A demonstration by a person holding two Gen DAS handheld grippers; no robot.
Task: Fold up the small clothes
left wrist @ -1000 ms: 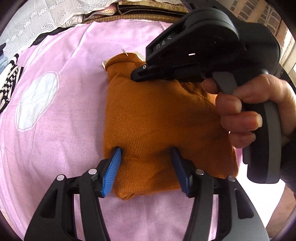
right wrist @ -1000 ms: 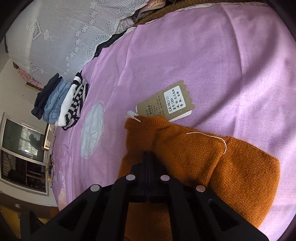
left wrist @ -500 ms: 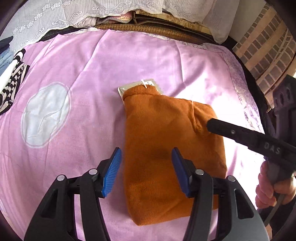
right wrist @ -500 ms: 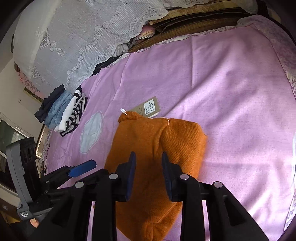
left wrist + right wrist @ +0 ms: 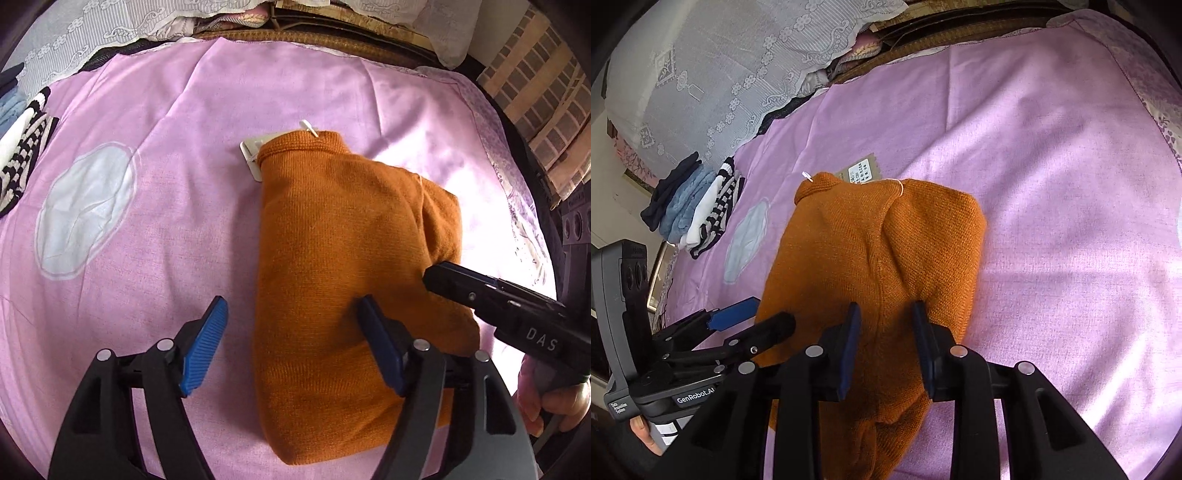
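A folded orange knit garment (image 5: 343, 258) (image 5: 871, 258) lies on the pink bedsheet (image 5: 166, 147), its paper tag (image 5: 253, 155) (image 5: 862, 171) peeking out at the far end. My left gripper (image 5: 291, 325) hovers above the garment's near left part, its jaws opening; the blue pads press on nothing. My right gripper (image 5: 884, 332) stands open over the garment's near end, holding nothing. In the left wrist view the right gripper's black finger (image 5: 480, 291) reaches in from the right; a hand (image 5: 546, 402) holds it.
A stack of folded clothes, dark, blue and striped (image 5: 694, 206) (image 5: 18, 140), lies at the sheet's left side. A white lace cover (image 5: 720, 66) lies behind it. A pale oval patch (image 5: 85, 206) marks the sheet. A brick wall (image 5: 535, 92) stands at far right.
Both grippers let go of the garment and drew back from it. The right gripper went from shut to open, and the left pads spread wider.
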